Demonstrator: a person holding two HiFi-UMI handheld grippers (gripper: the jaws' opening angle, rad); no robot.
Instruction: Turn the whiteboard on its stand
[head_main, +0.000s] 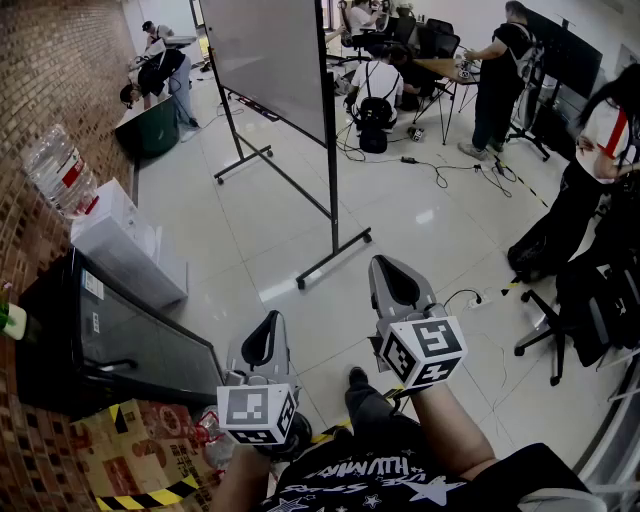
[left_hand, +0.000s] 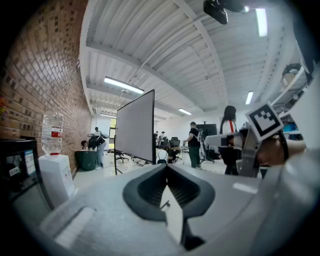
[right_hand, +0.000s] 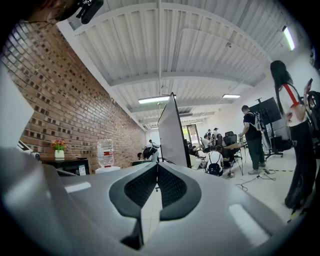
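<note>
The whiteboard (head_main: 270, 55) stands upright on its black wheeled stand (head_main: 333, 255) about two metres ahead on the tiled floor. It shows face-on in the left gripper view (left_hand: 135, 125) and nearly edge-on in the right gripper view (right_hand: 172, 132). My left gripper (head_main: 266, 325) is held low in front of my body, shut and empty, well short of the stand. My right gripper (head_main: 385, 270) is beside it and a little further forward, also shut with nothing in it. Neither touches the board. The closed tips of each show in that gripper's own view (left_hand: 166, 167) (right_hand: 157, 165).
A brick wall (head_main: 50, 60) runs along the left, with a water dispenser (head_main: 95, 225) and a black cabinet (head_main: 110, 340) against it. Several people stand or sit behind and right of the board. Cables (head_main: 440, 175) cross the floor, and an office chair (head_main: 560, 335) is at the right.
</note>
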